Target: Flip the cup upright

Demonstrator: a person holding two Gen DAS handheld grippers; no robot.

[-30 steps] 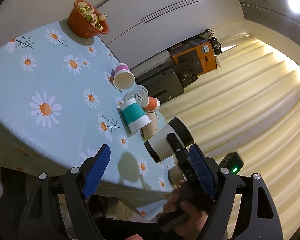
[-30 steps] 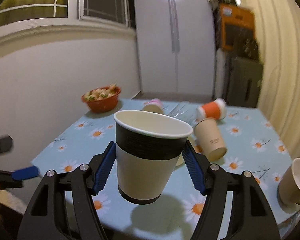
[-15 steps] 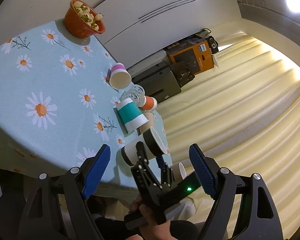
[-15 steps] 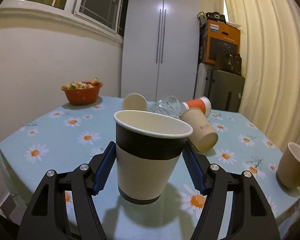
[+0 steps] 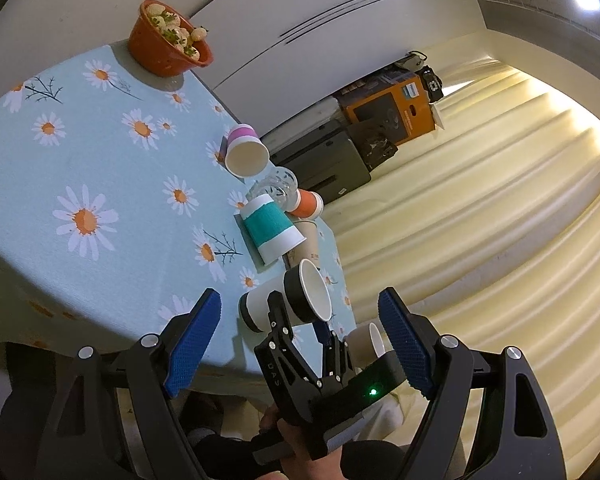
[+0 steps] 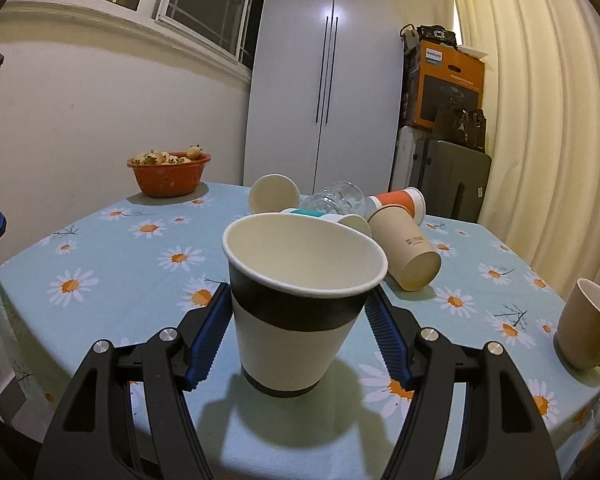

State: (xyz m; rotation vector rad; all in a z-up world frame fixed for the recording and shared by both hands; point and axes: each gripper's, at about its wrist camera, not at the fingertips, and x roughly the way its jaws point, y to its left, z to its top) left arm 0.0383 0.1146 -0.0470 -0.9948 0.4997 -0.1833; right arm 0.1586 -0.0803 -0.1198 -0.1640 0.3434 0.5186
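Note:
A white paper cup with a black band stands upright between the blue pads of my right gripper, its base at or just above the daisy tablecloth near the front edge. The jaws are shut on its sides. In the left wrist view the same cup shows in the right gripper's fingers. My left gripper is open and empty, off the table's near edge.
Several cups lie on their sides mid-table: teal-banded, tan, orange, pink-banded, and a clear glass. A beige mug stands at the right edge. An orange bowl of food is far left.
My right gripper has lowered the held cup toward the tablecloth and tipped down so the cup's inside shows. My left gripper stayed open and shifted a little.

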